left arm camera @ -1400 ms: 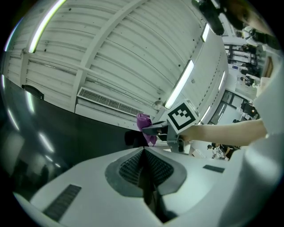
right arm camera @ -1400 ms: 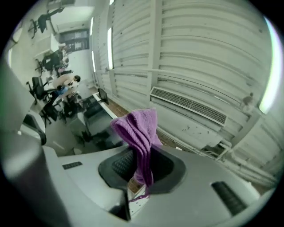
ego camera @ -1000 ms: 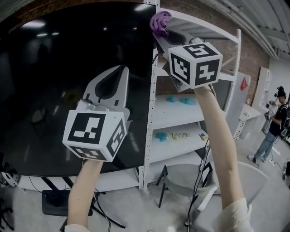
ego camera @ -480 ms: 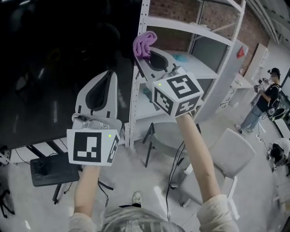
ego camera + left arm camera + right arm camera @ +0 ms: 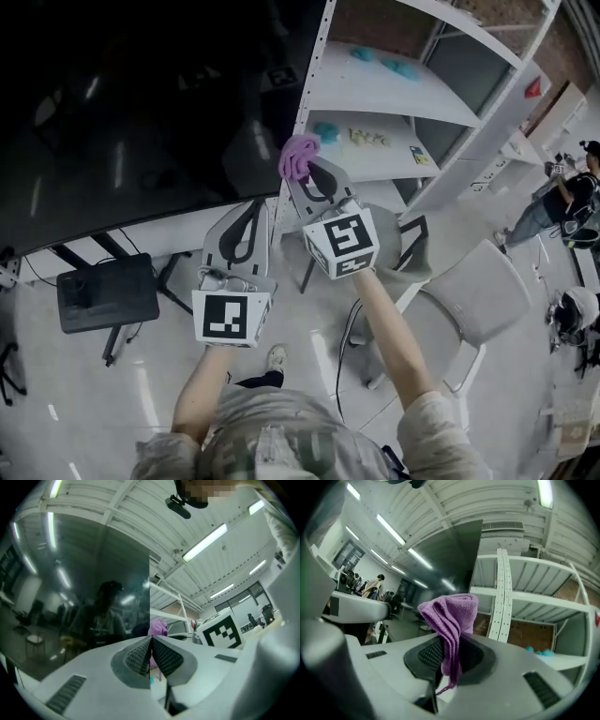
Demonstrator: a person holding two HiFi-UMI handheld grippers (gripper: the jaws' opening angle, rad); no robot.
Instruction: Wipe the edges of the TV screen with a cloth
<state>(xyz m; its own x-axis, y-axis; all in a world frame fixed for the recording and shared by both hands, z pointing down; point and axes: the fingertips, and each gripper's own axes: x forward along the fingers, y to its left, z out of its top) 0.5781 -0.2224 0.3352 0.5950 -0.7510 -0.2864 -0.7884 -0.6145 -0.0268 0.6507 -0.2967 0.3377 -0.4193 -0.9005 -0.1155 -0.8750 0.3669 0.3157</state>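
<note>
Tool on the right (image 5: pixel 317 178) is clamped on the purple cloth (image 5: pixel 299 157), right by the TV screen (image 5: pixel 141 112)'s lower right corner. That edge runs straight up from there, along the shelf rack (image 5: pixel 394 94). Left tool (image 5: pixel 251 211) is pinched shut, empty, farther off.

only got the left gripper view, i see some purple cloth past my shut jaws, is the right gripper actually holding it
Observer: Yes, the right gripper view shows the right gripper shut on the folded purple knitted cloth.
Operator: where is it on the tv
Observer: Head view: by the bottom right corner of the black TV screen, beside the white perforated shelf upright.
Operator: and my left one
Observer: The left gripper points at the screen's lower edge, just left of the right one.
</note>
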